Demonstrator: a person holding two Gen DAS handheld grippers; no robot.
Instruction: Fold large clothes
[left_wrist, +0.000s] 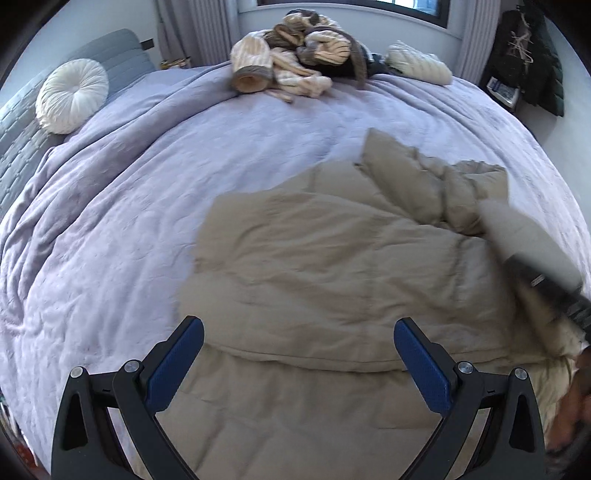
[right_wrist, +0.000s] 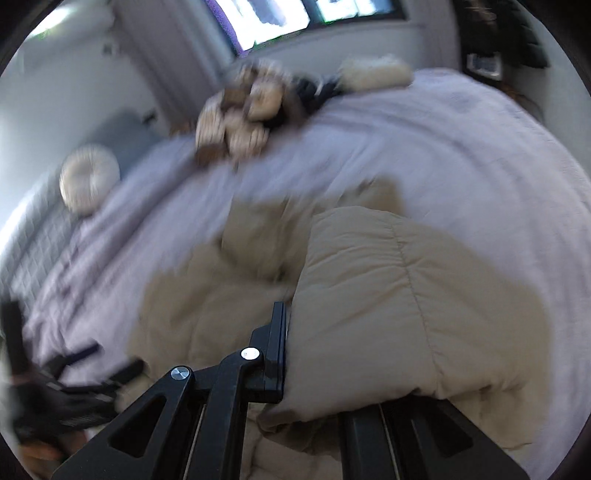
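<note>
On the one bed (left_wrist: 110, 221), left tool (left_wrist: 299, 365) gapes; right tool (right_wrist: 354, 369) grips one beige coat (right_wrist: 388, 302).

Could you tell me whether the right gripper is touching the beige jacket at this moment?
Touching. In the right wrist view, the right gripper is shut on a fold of the beige jacket, whose padded cloth bulges out between the fingers.

Round cushion (left_wrist: 72, 96), perhaps blurred sweaters (right_wrist: 236, 122).
</note>
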